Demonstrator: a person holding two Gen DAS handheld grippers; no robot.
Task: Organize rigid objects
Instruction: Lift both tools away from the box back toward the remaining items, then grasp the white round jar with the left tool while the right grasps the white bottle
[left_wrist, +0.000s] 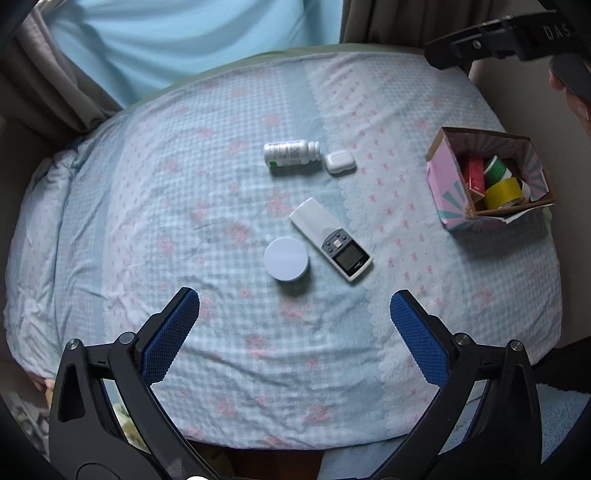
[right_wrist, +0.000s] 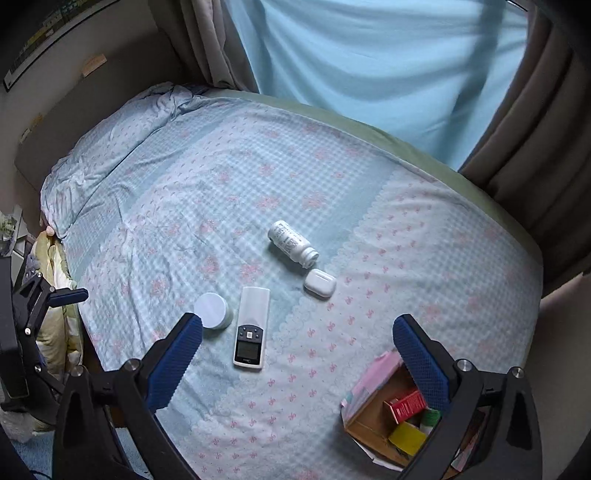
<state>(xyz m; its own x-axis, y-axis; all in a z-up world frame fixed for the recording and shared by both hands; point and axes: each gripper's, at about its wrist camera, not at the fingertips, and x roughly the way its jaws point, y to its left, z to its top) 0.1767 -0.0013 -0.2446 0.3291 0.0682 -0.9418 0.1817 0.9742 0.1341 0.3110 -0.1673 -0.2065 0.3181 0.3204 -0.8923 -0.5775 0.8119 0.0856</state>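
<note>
A bed (right_wrist: 221, 192) covered with a light blue checked sheet with pink motifs is seen from above. A white pill bottle (right_wrist: 292, 243) lies on its side near the middle, with a white earbud case (right_wrist: 320, 283) just beside its cap. Nearer, a white remote control (right_wrist: 251, 326) lies flat, and a round white jar (right_wrist: 213, 310) stands just left of it. The right gripper (right_wrist: 297, 338) is held wide open above the bed, empty. At near right, a cardboard box (right_wrist: 373, 424) holding red, green and yellow items is partly hidden behind the right finger. The left gripper (right_wrist: 68, 295) is seen at the far left edge. Curtains (right_wrist: 369, 55) hang beyond the bed.
</note>
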